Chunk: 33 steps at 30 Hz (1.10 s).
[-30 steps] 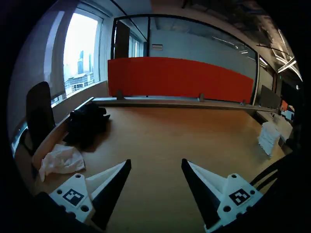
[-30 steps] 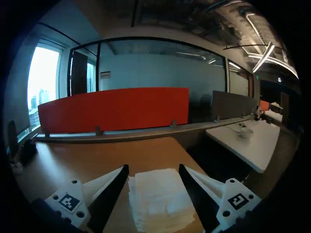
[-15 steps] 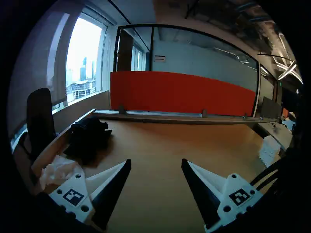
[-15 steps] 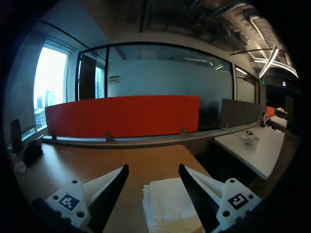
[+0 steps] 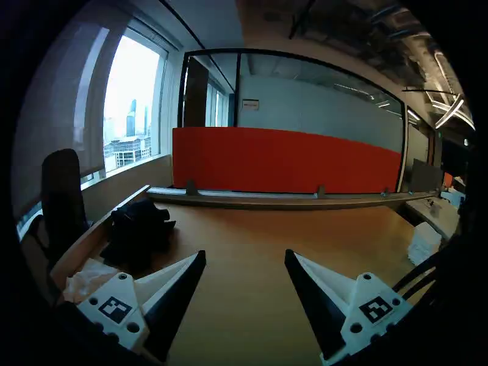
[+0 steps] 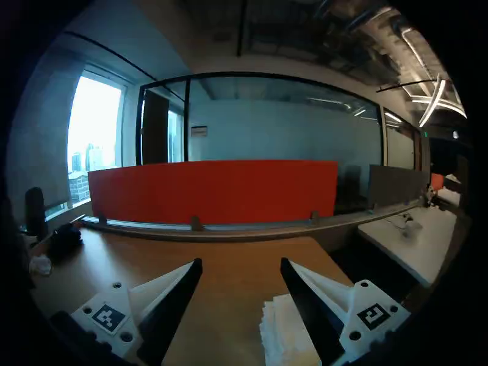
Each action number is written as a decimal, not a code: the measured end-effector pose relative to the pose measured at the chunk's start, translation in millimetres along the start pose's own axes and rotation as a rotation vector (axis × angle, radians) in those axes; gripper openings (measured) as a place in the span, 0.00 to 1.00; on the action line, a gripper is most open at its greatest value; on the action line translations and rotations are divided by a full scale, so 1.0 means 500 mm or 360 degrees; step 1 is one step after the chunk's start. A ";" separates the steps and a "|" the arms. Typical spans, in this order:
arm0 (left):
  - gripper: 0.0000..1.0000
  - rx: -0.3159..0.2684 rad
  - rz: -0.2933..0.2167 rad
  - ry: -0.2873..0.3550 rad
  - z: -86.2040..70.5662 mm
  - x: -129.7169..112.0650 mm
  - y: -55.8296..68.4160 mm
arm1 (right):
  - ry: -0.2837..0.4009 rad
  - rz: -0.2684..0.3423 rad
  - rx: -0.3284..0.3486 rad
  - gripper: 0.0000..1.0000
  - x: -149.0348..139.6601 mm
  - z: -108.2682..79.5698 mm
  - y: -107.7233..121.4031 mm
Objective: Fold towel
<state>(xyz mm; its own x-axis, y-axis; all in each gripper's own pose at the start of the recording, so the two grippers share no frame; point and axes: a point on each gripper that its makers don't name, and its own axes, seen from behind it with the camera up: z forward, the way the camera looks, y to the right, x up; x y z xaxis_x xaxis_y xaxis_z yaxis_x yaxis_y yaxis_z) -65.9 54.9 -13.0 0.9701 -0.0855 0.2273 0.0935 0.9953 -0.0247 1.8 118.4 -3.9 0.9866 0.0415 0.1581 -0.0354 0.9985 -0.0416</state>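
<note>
- Since a second ago both views had tipped up. The folded stack point(image 6: 287, 332) slid from between the right tool's fingers to the low right, half behind one finger. In the left gripper view the crumpled towel point(image 5: 85, 280) sank partly behind that tool's finger.
- Left tool point(image 5: 244, 268): jaws wide, nothing held, over the bare surface point(image 5: 256, 244).
- Right tool point(image 6: 241, 277): jaws wide, also empty, with the stack just under and beside it.
- Step, as I read it: between towels. One looked parked on the stack, and the next was not yet fetched.
- Next move probably called for swinging both tools to the crumpled towel, finding an edge and spreading it flat mid-surface before any fold.
- The crumpled towel was white and bunched with no clean corner showing. It sat at the surface's near-left edge, well apart from the stack.
- The stack was white, squared and layered, at the right edge.
- A black cloth heap point(image 5: 137, 229) lay just beyond the crumpled towel.
- An orange divider point(image 5: 287, 161) ran along the far edge.
</note>
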 end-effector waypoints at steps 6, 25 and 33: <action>0.96 0.0001 -0.0022 0.0046 0.005 0.025 -0.006 | 0.0022 0.0017 0.0028 0.99 0.013 0.004 -0.038; 0.96 0.0017 -0.0035 0.0176 0.022 0.096 -0.033 | 0.0055 0.0043 0.0139 1.00 0.033 0.007 -0.179; 0.96 0.0012 -0.0019 0.0204 0.021 0.113 -0.036 | 0.0070 0.0056 0.0141 1.00 0.044 0.009 -0.203</action>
<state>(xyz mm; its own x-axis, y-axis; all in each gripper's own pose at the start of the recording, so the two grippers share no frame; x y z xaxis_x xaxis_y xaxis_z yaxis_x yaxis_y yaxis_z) -15.3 32.6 10.7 0.9897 -0.1017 0.1010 0.1038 0.9945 -0.0153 26.5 18.0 8.2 0.9904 0.0770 0.1145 -0.0821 0.9958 0.0411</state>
